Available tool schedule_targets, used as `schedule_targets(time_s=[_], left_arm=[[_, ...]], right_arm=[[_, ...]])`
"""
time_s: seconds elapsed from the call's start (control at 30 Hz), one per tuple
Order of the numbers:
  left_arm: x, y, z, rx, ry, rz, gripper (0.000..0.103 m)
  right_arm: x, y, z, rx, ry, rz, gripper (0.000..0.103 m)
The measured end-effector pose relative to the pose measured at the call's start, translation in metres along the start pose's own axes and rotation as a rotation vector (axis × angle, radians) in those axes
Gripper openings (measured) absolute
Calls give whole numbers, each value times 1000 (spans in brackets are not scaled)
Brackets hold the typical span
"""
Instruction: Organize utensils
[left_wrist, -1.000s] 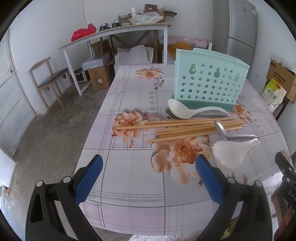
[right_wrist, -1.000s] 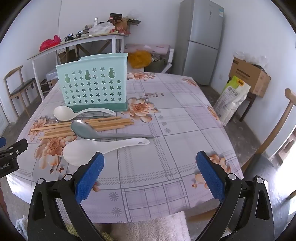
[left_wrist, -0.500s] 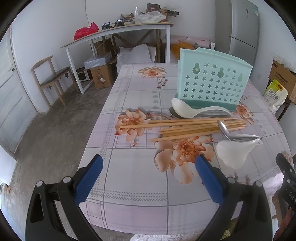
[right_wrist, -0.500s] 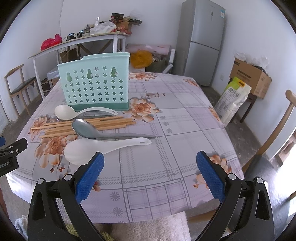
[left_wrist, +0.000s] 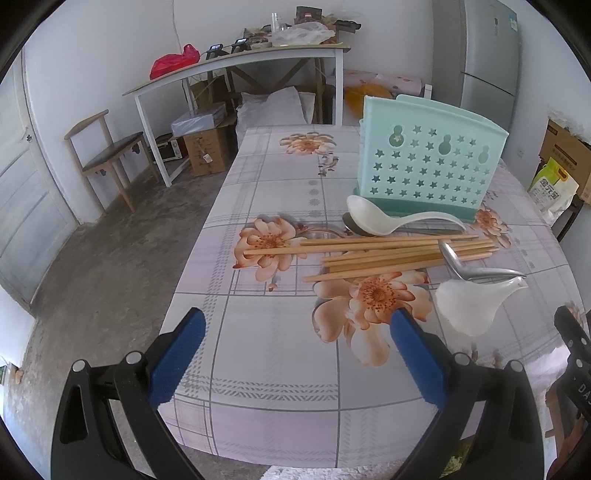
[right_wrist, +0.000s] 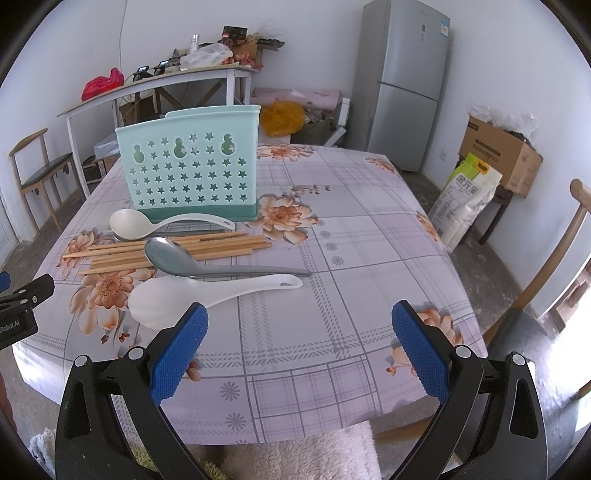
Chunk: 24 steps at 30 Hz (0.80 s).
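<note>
A mint-green utensil holder (left_wrist: 428, 166) (right_wrist: 190, 166) with star holes stands upright on the flowered tablecloth. In front of it lie a white ladle (left_wrist: 384, 219) (right_wrist: 147, 223), several wooden chopsticks (left_wrist: 388, 251) (right_wrist: 166, 251), a grey metal spoon (left_wrist: 469, 266) (right_wrist: 184, 260) and a white rice paddle (left_wrist: 472, 304) (right_wrist: 192, 295). My left gripper (left_wrist: 295, 354) is open and empty above the table's near left part. My right gripper (right_wrist: 299, 343) is open and empty, just right of the paddle's head.
The table (right_wrist: 351, 258) ends close below both grippers. A wooden chair (left_wrist: 107, 155) and a white desk (left_wrist: 236, 66) stand at the left. A fridge (right_wrist: 402, 81), a cardboard box (right_wrist: 498, 151) and a chair back (right_wrist: 554, 258) are at the right.
Both grippers have drifted slightly, so the holder and utensils sit a little further right in each view. The utensils have not moved. Both grippers stay open.
</note>
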<state>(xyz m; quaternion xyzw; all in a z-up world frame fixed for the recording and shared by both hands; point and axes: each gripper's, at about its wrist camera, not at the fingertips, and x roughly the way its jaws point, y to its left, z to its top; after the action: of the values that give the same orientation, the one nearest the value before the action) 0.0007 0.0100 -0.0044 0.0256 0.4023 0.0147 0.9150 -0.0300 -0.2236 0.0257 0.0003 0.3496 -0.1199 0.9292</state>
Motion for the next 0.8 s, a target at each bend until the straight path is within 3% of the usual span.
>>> schedule_targets(time_s=[0.8], left_arm=[[1,0,1,2,1,13,97]], right_arm=[[-1,1,-1,-1,0,0,95]])
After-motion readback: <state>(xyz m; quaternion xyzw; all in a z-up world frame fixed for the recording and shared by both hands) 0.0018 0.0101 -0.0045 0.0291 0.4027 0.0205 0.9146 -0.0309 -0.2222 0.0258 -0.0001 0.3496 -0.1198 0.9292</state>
